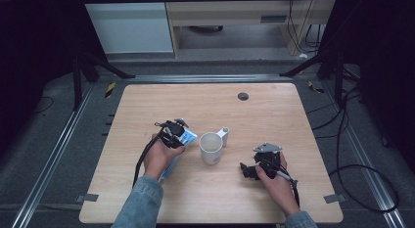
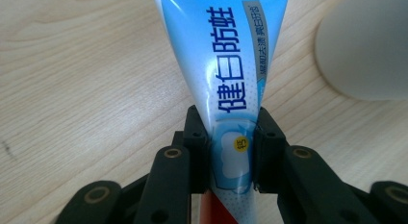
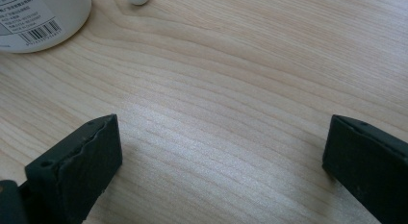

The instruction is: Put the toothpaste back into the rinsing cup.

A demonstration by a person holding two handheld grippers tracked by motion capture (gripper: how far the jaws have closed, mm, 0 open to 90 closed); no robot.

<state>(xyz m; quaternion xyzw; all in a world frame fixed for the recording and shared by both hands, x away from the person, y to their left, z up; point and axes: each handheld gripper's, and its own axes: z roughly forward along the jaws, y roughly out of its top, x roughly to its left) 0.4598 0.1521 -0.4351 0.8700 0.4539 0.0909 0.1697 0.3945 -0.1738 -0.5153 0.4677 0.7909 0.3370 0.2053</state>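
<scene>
Standing upright mid-table, the white mug looks empty, while at its nine o'clock the left gripper clamps the blue toothpaste tube and the right gripper, at four o'clock, gapes empty.

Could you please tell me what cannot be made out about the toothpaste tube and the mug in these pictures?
- Toothpaste tube: both ends cut off by the left gripper view's edges; in the high view the left gripper and hand cover most of it.
- Mug: contents not visible in the high view; blurred and cut off in the left gripper view.
- Mug's label: print too small, cut off at the right gripper view's edge.
</scene>
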